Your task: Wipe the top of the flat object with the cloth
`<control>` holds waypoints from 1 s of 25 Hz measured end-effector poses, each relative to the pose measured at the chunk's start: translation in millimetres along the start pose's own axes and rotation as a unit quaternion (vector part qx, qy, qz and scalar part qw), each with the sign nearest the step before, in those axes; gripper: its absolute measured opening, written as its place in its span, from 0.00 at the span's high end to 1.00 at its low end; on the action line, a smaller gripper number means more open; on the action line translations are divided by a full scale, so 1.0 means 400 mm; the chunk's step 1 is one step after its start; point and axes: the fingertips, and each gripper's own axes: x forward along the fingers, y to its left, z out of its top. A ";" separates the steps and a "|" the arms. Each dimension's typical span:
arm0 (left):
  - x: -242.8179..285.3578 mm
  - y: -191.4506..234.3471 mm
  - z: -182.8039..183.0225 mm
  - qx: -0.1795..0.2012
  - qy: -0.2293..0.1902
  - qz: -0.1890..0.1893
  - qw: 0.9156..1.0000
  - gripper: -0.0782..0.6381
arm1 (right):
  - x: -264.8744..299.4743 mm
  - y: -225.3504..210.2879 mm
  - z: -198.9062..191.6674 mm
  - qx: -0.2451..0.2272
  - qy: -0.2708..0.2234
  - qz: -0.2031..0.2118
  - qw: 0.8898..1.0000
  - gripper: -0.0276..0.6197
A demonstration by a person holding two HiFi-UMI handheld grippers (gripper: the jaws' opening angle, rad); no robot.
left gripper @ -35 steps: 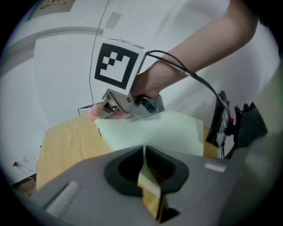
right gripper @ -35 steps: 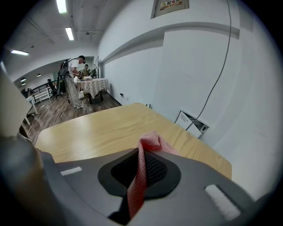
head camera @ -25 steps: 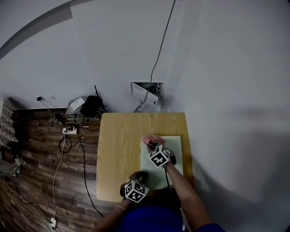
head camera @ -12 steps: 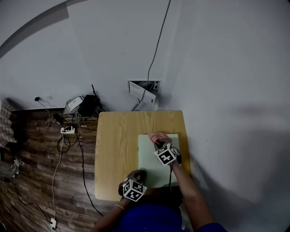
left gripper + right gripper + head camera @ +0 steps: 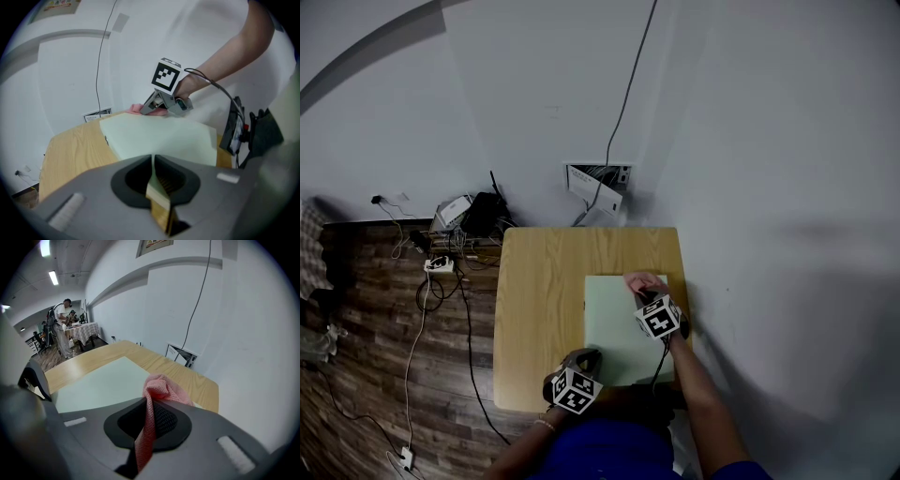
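table [image 5: 539, 309]: wooden, its far edge close to the white wall.
flat board [image 5: 614, 333]: pale green, lying flat on the table's right half and reaching towards the near edge.
cloth [image 5: 161, 387]: pink mesh, bunched on the board's far right corner, with a tail running back between the right jaws.
right gripper [image 5: 150, 404]: clenched on the cloth, above the board's far right part.
left gripper [image 5: 153, 164]: jaws pressed almost together at the board's near left corner; a thin pale strip shows between them, and i cannot tell whether it is the board.
cables [image 5: 441, 267]: tangled on the floor to the left of the table.
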 end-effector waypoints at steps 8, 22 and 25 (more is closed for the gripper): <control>-0.005 0.000 0.001 -0.001 -0.001 -0.001 1.000 0.86 | -0.034 -0.067 -0.056 0.027 0.004 -0.028 0.999 0.94; -0.007 -0.004 0.000 -0.002 -0.003 0.003 1.000 0.86 | -0.035 -0.069 -0.069 0.038 -0.006 -0.037 0.999 0.94; -0.006 -0.002 0.001 -0.001 -0.003 0.002 1.000 0.86 | -0.044 -0.069 -0.062 0.037 -0.005 -0.044 0.998 0.94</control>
